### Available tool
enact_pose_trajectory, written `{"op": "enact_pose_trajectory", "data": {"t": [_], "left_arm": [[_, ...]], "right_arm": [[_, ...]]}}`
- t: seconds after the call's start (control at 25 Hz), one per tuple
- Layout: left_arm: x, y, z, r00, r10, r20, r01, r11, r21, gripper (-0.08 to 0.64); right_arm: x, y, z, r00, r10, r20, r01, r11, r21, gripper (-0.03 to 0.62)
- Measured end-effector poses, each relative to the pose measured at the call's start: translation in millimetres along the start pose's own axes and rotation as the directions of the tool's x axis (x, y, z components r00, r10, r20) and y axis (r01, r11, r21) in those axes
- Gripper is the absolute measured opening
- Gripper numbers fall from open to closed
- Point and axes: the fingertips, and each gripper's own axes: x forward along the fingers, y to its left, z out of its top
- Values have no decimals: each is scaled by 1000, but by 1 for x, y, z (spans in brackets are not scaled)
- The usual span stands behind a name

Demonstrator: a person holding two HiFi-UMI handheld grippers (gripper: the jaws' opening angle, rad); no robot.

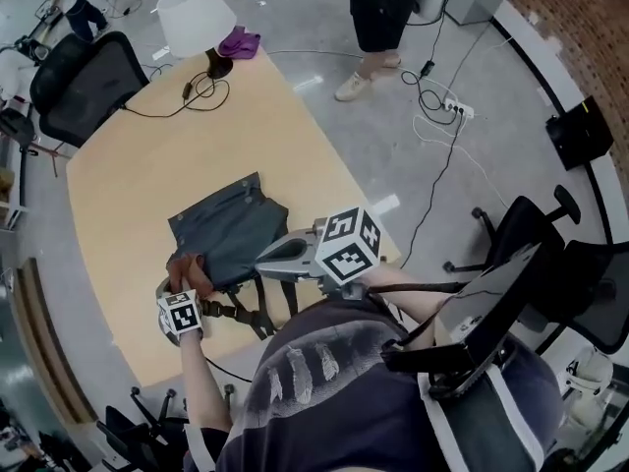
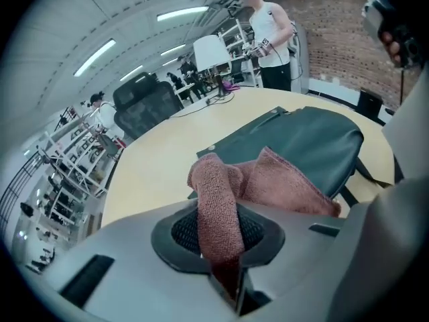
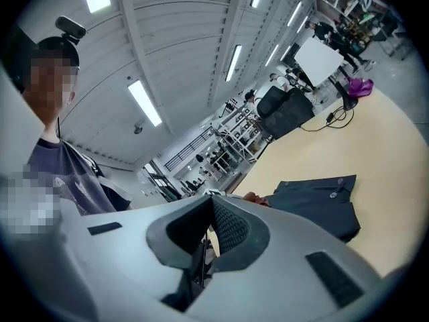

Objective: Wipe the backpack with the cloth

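Observation:
A dark grey-green backpack [image 1: 234, 226] lies flat on the tan table [image 1: 147, 165], its straps trailing toward the near edge. My left gripper [image 1: 184, 285] is shut on a reddish-brown cloth [image 1: 187, 266], which rests on the backpack's near left corner. In the left gripper view the cloth [image 2: 218, 200] runs up between the jaws of the left gripper [image 2: 218, 228] and spreads over the backpack [image 2: 305, 143]. My right gripper [image 1: 267, 260] hovers over the backpack's near right part, shut and empty. The right gripper view shows the right gripper [image 3: 213, 205] above the backpack [image 3: 322, 205].
A white-shaded lamp [image 1: 195, 16] and a purple rag [image 1: 239, 40] stand at the table's far end, with a black cable [image 1: 187, 94] beside them. A black office chair [image 1: 84, 82] is at the far left. A person [image 1: 378, 8] stands beyond the table. More chairs [image 1: 531, 249] crowd the right.

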Motion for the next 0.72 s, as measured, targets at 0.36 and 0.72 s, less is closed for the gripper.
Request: {"op": "enact_pose_trajectory", "data": {"t": [0.36, 0.72], "left_arm": [[7, 114, -8, 985, 174, -18, -169, 916, -365, 55], [52, 15, 70, 998, -65, 21, 68, 984, -166, 55]], "right_arm": [[-5, 1, -1, 999, -35, 5, 35, 999, 3, 2], [-12, 0, -3, 998, -66, 15, 66, 998, 4, 2]]}}
